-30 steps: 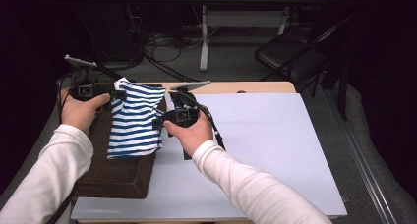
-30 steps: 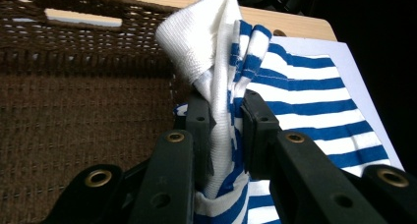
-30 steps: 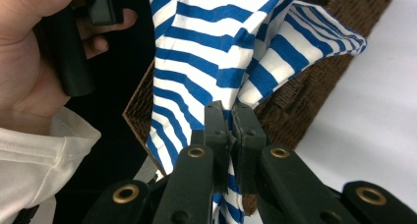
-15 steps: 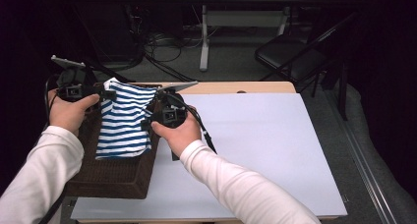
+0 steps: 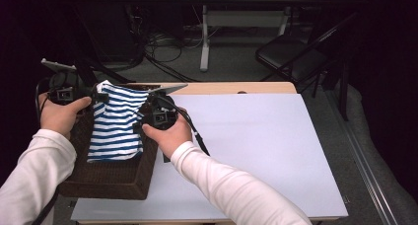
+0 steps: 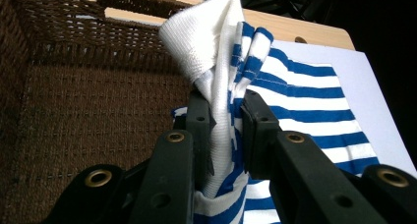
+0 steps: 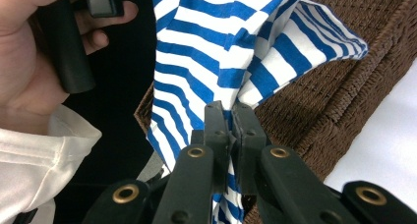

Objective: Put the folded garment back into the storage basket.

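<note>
One desk (image 5: 256, 136) is recorded, covered by one white sheet, with one brown wicker basket (image 5: 106, 178) standing at its left end. One blue-and-white striped cloth (image 5: 116, 124) is held spread over the basket, its lower edge hanging inside. Two tools are counted. The left tool (image 5: 98, 95) is clamped on the cloth's far left corner, where a white hem is bunched between the jaws in the left gripper view (image 6: 223, 111). The right tool (image 5: 145, 117) is closed on the cloth's right edge, as confirmed in the right gripper view (image 7: 228, 116).

The step in hand is judged to be the handling of the cloth at the basket; whether it is being lifted out or lowered in cannot be told. For the next move, both grips must be kept and the two tools moved together, so that the cloth is not dragged on the basket rim.
</note>
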The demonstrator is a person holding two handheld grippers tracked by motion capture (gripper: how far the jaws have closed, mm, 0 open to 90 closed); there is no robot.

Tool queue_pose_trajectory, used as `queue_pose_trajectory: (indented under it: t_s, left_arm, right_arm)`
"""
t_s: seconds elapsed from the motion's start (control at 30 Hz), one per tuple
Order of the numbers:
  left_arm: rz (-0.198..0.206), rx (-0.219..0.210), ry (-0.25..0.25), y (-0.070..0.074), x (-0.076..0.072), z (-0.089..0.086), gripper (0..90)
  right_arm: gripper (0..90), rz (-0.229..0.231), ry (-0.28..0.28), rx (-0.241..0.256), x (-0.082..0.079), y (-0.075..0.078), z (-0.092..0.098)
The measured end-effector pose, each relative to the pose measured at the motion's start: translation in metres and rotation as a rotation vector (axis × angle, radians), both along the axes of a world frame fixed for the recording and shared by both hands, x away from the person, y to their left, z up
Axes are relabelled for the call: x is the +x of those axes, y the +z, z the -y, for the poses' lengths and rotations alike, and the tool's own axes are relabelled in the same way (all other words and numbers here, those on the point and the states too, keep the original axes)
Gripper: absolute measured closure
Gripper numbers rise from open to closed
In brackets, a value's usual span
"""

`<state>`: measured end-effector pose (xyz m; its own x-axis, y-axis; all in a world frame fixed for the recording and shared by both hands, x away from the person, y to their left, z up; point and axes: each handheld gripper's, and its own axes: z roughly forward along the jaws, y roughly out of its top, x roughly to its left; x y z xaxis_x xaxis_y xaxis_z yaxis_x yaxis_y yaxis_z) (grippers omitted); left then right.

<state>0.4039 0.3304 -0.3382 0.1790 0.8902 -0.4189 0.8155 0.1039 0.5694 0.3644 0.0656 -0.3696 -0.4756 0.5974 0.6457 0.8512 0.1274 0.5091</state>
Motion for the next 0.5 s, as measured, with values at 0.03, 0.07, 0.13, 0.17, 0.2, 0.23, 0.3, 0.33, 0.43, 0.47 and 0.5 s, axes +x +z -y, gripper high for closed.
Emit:
queue_pose_trajectory:
  t_s: [0.03,0.07,0.13,0.17,0.2,0.23,0.3,0.33,0.43,0.47,0.5]
  left_arm:
    - [0.001,-0.002,0.003,-0.001,0.0,-0.001,77.0]
    - [0.003,-0.005,0.005,-0.002,0.0,-0.002,77.0]
    - [0.001,-0.006,0.007,-0.005,0.0,-0.004,77.0]
    - [-0.004,-0.004,0.006,-0.006,0.0,-0.005,77.0]
    - [-0.003,-0.007,0.007,-0.007,0.0,-0.006,77.0]
    - [-0.007,-0.007,0.009,-0.009,0.001,-0.006,76.9]
    - [-0.01,-0.008,0.012,-0.011,0.001,-0.008,77.0]
    - [-0.015,-0.005,0.007,-0.013,0.002,-0.008,77.0]
    - [-0.019,-0.012,0.014,-0.018,0.004,-0.008,76.9]
    - [-0.023,-0.012,0.012,-0.02,0.004,-0.008,76.9]
    - [-0.024,-0.015,0.015,-0.023,0.005,-0.007,76.9]
  right_arm:
    - [87.4,-0.003,-0.001,0.0,0.0,-0.001,-0.001]
    - [87.4,-0.004,0.001,-0.004,0.001,-0.002,-0.002]
    - [87.4,-0.01,-0.001,-0.006,0.001,-0.003,-0.005]
    - [87.4,-0.004,0.003,-0.008,0.001,-0.004,-0.006]
    - [87.4,-0.009,0.003,-0.009,0.001,-0.004,-0.006]
    - [87.4,-0.009,0.002,-0.007,0.001,-0.005,-0.007]
    - [87.4,-0.006,0.004,-0.014,0.0,-0.008,-0.01]
    - [87.4,-0.005,0.001,-0.014,0.0,-0.009,-0.01]
    - [87.4,-0.003,0.004,-0.019,0.001,-0.013,-0.012]
    - [87.4,-0.004,0.0,-0.021,0.001,-0.014,-0.012]
    - [87.4,-0.006,0.004,-0.029,0.001,-0.015,-0.012]
